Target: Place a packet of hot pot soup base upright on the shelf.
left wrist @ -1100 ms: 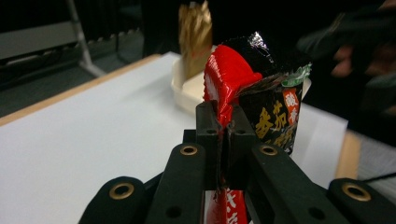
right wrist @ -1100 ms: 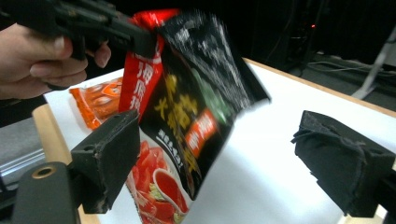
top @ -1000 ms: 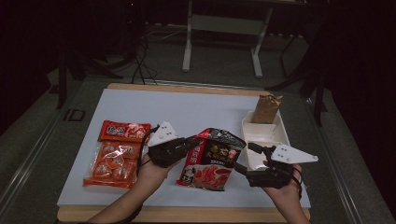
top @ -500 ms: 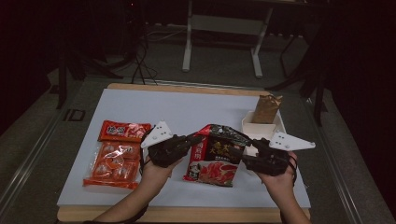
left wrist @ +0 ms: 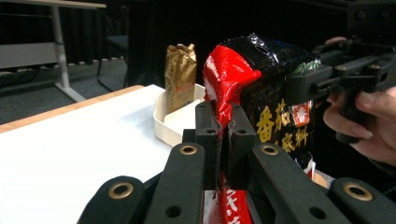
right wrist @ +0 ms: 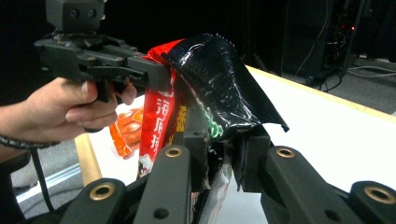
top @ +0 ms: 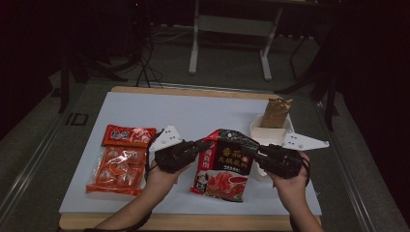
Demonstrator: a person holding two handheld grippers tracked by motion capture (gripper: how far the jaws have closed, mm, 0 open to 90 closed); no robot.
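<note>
Two grippers of mine meet on one thing: the red and black sauce packet (top: 225, 162), which stands near the near edge of the white table (top: 145, 111), lifted at its top and with its lower end resting on the surface. My left gripper (top: 199, 145) has its jaws pressed tight together on the packet's red left edge, seen plainly in the left gripper view (left wrist: 223, 140), where the film is pinched flat between the pads. My right gripper (top: 255, 153) comes in from the right at the packet's black top corner; its jaws have just been closing, and in the right gripper view (right wrist: 224, 144) the crumpled black film sits between them with both pads on it.

Left of the packet, a clear bag of orange-red snacks (top: 119, 159) lies flat on the table, just beside my left hand (top: 162, 176). To the far right, a white tray (top: 270, 133) sits close behind my right gripper, and a small gold-brown pouch (top: 276, 112) stands upright in its far end.
</note>
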